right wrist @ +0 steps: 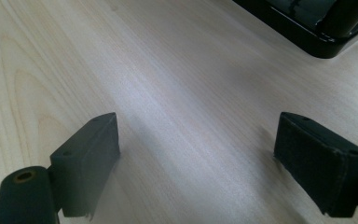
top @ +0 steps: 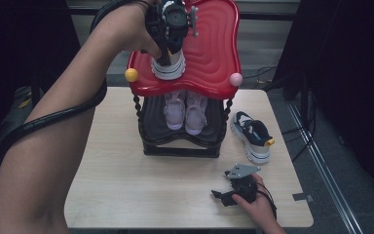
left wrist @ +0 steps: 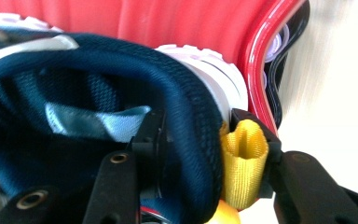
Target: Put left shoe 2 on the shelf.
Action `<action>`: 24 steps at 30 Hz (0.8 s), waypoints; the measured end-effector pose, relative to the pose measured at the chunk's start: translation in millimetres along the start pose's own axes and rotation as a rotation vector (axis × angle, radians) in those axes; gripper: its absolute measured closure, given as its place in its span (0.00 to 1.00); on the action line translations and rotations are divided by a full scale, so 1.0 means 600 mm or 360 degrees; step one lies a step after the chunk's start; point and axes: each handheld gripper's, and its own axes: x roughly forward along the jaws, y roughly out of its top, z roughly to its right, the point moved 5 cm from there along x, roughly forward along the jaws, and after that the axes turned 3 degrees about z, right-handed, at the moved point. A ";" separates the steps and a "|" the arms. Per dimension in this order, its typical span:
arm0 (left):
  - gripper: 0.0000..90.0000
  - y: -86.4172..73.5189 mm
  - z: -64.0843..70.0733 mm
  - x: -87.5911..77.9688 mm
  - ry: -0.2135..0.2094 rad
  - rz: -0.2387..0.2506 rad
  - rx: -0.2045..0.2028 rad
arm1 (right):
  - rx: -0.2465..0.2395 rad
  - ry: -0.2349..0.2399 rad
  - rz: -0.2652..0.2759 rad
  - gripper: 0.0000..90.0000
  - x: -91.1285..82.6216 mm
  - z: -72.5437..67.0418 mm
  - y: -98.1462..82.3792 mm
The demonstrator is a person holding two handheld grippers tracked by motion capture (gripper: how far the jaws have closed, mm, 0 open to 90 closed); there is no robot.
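sneaker (left wrist: 121,93) | heel collar between left hand-held gripper (left wrist: 198,140) jaws | red shelf (top: 214,53)

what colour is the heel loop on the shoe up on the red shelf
Yellow. The heel loop on the navy shoe shows best in the left gripper view.

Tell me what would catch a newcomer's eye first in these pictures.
The glossy red top shelf of the shoe rack dominates the far side of the table. There the left tongs straddle the heel collar and yellow pull loop of a navy sneaker. Its partner sneaker lies on the wooden table right of the rack, a pale pink pair fills the black lower shelf, and the right tongs rest open near the front edge.
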 end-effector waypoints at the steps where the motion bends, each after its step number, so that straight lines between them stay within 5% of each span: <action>1: 0.59 0.000 -0.001 -0.001 -0.0002 -0.0002 -0.0015 | 0.0002 0.0000 -0.0001 0.15 0.000 0.000 0.000; 12: 0.47 -0.006 -0.002 -0.006 -0.0070 -0.0006 -0.0172 | 0.0002 0.0000 -0.0001 0.15 0.000 0.000 0.000; 24: 0.44 -0.006 0.001 -0.009 -0.0092 -0.0013 -0.0233 | 0.0002 0.0000 -0.0001 0.15 0.000 0.000 0.000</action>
